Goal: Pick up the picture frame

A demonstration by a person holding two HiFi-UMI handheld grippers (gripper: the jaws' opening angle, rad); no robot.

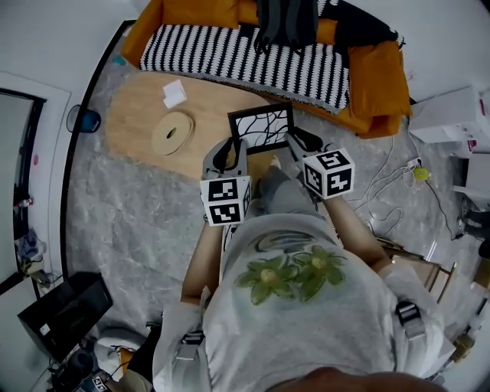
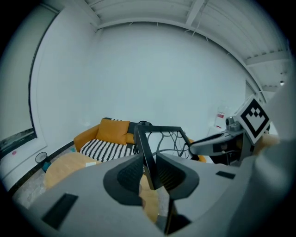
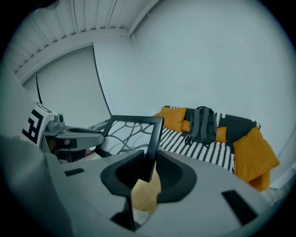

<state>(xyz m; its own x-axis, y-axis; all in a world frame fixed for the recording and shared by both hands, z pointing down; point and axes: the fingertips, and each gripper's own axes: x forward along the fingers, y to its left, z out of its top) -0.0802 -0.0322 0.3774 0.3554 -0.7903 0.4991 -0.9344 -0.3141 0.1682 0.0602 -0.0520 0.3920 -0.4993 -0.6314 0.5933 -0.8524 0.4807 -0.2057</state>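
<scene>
The picture frame (image 1: 261,127), black-edged with a black-and-white branch pattern, hangs in the air above the wooden table's near edge, held from both sides. My left gripper (image 1: 233,150) is shut on its left edge; in the left gripper view the black edge of the picture frame (image 2: 146,150) runs down between the pads. My right gripper (image 1: 300,142) is shut on the right edge, and in the right gripper view the picture frame (image 3: 154,139) stands clamped between the dark pads. Each gripper view shows the other gripper across the frame.
An oval wooden table (image 1: 145,115) carries a tape roll (image 1: 171,132) and a white paper (image 1: 174,93). Behind it stands an orange sofa (image 1: 366,80) with a striped throw and a dark backpack (image 1: 285,23). Cables (image 1: 390,180) lie on the grey floor at right.
</scene>
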